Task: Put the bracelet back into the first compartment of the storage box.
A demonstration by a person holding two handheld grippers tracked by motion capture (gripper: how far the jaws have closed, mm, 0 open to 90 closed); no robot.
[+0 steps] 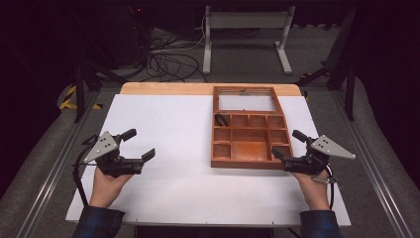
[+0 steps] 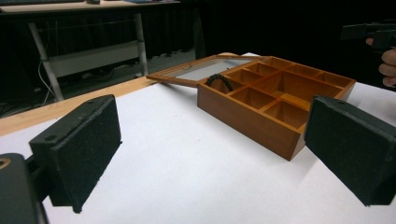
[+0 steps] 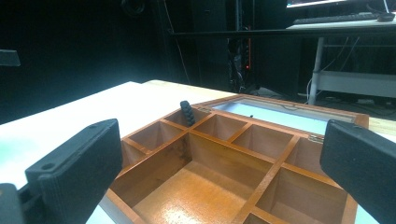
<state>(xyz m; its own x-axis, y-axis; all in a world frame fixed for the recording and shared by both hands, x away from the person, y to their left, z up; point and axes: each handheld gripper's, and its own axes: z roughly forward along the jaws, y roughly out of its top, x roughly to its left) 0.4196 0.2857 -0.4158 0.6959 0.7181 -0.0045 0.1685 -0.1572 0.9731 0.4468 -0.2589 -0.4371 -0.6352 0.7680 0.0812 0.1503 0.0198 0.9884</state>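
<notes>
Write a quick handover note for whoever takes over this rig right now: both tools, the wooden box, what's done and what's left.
Left tool: open, holding nothing, over the white sheet left of the box.
Right tool: open, holding nothing, at the box's near right corner.
Box: on the sheet, glass lid swung flat open behind it. A black ring sits in the far left compartment; the other compartments look bare.
Done: lid open, ring in the box.
Left: probably handling the ring or closing the lid; neither tool has touched anything yet.
</notes>
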